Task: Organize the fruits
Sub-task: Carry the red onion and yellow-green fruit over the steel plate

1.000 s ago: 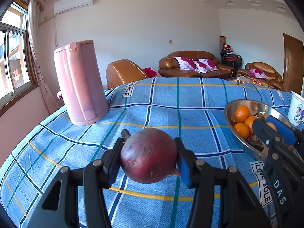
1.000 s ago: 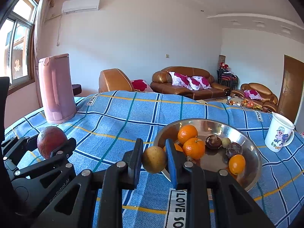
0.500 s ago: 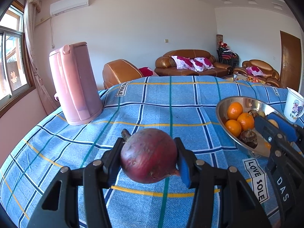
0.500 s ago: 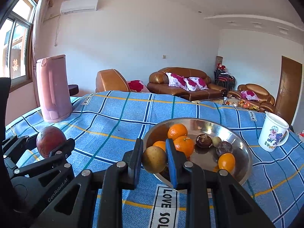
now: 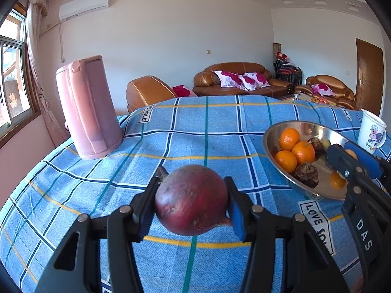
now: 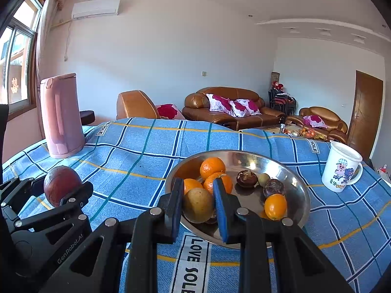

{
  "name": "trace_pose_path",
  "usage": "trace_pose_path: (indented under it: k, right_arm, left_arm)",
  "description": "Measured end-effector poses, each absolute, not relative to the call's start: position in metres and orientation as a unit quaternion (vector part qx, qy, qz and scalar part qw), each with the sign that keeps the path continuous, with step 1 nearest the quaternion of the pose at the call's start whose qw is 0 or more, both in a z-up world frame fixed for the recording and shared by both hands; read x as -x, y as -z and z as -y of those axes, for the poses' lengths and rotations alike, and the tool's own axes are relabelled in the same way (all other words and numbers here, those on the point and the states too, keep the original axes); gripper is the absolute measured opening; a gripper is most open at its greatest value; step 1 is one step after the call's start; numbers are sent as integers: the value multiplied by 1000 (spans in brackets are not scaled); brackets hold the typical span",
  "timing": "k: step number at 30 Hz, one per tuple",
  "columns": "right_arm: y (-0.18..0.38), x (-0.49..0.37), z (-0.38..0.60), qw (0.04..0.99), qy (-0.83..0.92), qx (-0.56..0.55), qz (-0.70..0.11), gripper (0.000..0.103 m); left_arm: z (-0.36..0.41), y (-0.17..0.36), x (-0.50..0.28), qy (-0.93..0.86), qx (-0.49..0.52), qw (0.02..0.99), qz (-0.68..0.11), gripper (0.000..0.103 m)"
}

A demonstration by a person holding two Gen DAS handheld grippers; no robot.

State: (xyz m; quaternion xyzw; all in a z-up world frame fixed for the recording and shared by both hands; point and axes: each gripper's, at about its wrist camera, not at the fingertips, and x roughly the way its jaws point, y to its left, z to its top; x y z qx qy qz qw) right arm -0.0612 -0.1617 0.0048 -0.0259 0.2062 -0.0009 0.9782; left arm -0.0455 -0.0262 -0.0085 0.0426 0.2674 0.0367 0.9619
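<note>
Above checked tablecloth (image 6: pixel 146 156), yellowish fruit (image 6: pixel 198 205) is being gripped by right gripper (image 6: pixel 198 207) over bowl (image 6: pixel 301 188); red fruit (image 5: pixel 191 200) is being clamped by left gripper (image 5: pixel 191 202); either could be rolled off if dropped short.

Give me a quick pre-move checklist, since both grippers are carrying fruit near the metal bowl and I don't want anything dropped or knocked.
1. Right gripper grip on the yellow-brown fruit: clamped between both pads, ok.
2. Left gripper grip on the dark red fruit: held at both sides, ok.
3. Yellow-brown fruit over the metal bowl: at its near rim, ok.
4. Free room in the bowl: bare metal behind the oranges, ok.
5. White mug clear of the path: stands apart to the right, ok.
6. Height of the fruit above the bowl floor: cannot tell.
</note>
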Motion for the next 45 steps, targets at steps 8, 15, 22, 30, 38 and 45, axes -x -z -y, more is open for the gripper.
trace_pose_path:
  k: [8, 15, 22, 30, 38, 45]
  right_arm:
    - [-6, 65, 176, 978, 12, 24, -206, 26]
    - [-7, 74, 209, 978, 45, 25, -200, 26]
    - [-8, 82, 240, 978, 64, 7, -198, 26]
    - [-8, 88, 264, 977, 79, 8, -195, 26]
    - [-8, 86, 298, 973, 105, -8, -204, 26]
    - [-5, 78, 302, 969, 111, 23, -219, 26]
  left_arm:
    - [42, 9, 48, -23, -48, 962, -268, 54]
    - [51, 9, 49, -11, -42, 961, -274, 54]
    - [65, 10, 51, 5, -44, 960, -275, 54]
    - [85, 11, 53, 34, -52, 958, -280, 54]
    - [115, 11, 48, 60, -71, 956, -278, 54]
    - [150, 13, 36, 89, -82, 950, -288, 54]
